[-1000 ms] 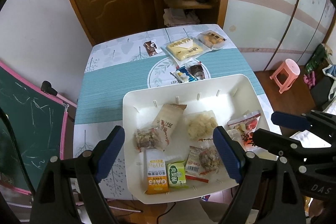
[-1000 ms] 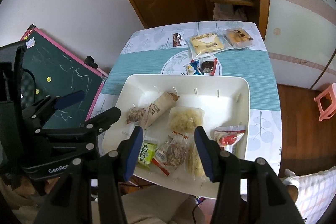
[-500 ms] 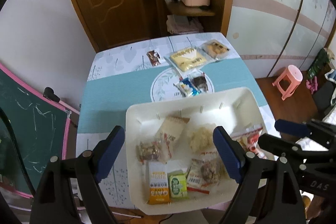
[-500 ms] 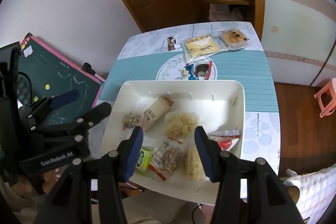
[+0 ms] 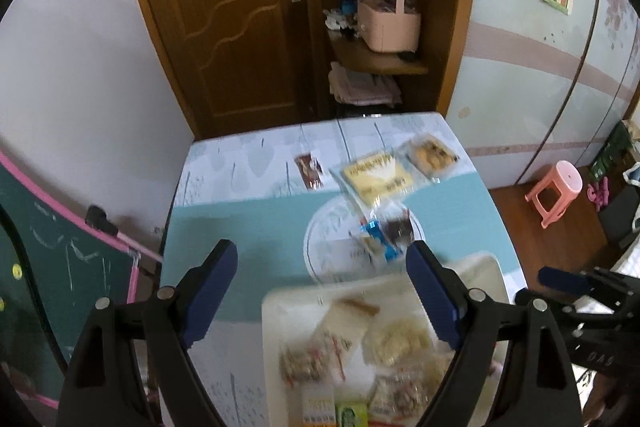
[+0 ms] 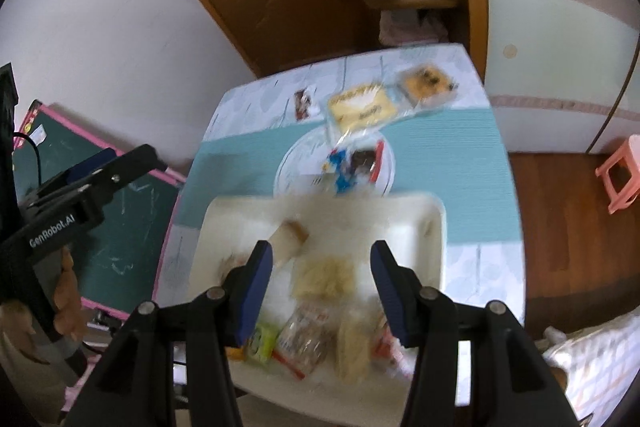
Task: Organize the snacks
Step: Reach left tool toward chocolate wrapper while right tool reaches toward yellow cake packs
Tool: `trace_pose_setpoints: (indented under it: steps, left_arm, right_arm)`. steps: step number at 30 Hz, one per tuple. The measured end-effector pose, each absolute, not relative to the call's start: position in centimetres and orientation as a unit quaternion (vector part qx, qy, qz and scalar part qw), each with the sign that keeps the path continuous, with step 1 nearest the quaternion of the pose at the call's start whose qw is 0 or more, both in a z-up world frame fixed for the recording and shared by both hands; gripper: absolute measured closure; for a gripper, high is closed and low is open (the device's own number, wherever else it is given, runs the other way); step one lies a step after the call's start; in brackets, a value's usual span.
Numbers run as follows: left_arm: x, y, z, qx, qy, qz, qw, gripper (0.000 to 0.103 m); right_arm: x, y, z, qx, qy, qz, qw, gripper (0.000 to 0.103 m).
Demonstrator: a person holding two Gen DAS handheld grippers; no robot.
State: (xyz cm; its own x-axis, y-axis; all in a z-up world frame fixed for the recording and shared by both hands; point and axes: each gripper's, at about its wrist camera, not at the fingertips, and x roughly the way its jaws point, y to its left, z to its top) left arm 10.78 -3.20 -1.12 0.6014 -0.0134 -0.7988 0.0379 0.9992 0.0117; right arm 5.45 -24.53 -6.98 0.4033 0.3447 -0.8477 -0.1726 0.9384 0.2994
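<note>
Fingers (image 5: 224, 287) of the left gripper (image 5: 328, 291) gape, empty; several snacks lie in the near white tray (image 5: 280, 311), with loose packets (image 5: 374, 177) unsorted beyond on the far counter (image 5: 248, 247). Right gripper (image 6: 322, 283), also wide and empty, hangs over the tray, with packets well beyond.

Black left gripper (image 5: 320, 291) and right gripper (image 6: 322, 285), blue-padded jaws, silver screws, white "GenRobot.AI" lettering, bare-skinned hand (image 6: 66, 291)
</note>
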Motion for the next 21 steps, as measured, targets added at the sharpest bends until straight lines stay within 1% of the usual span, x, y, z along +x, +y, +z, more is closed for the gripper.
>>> trace_pose_setpoints:
  steps: [5,7,12,13,15,19,21]
  left_arm:
    - [15.4,-2.5,0.1,0.014,0.438,-0.021,0.899,0.017]
    - [17.8,-2.1,0.5,0.012,0.438,-0.025,0.898,0.017]
    - [23.9,-1.1,0.8,0.005,0.438,-0.022,0.899,0.017]
    - [25.4,-0.8,0.6,0.002,0.441,-0.017,0.897,0.017]
    - [28.1,-0.4,0.0,-0.008,0.446,-0.016,0.895,0.017]
    - [33.0,0.6,-2.4,-0.03,0.47,-0.008,0.882,0.017]
    - [35.3,1.1,-4.6,-0.044,0.488,-0.004,0.872,0.017]
  right_arm:
    - [9.8,-25.8,-4.6,0.065,0.502,0.132,0.852,0.046]
    - [11.7,-26.3,-3.6,0.056,0.492,0.119,0.861,0.042]
    - [17.5,-26.9,-1.4,0.026,0.467,0.094,0.879,0.035]
    - [18.9,-26.9,-1.2,0.019,0.463,0.091,0.882,0.032]
    - [21.7,-27.0,-1.2,0.01,0.462,0.081,0.883,0.03]
    - [26.7,-27.4,-2.6,0.018,0.477,0.079,0.875,0.028]
    - [28.8,-27.3,-3.8,0.018,0.484,0.08,0.871,0.027]
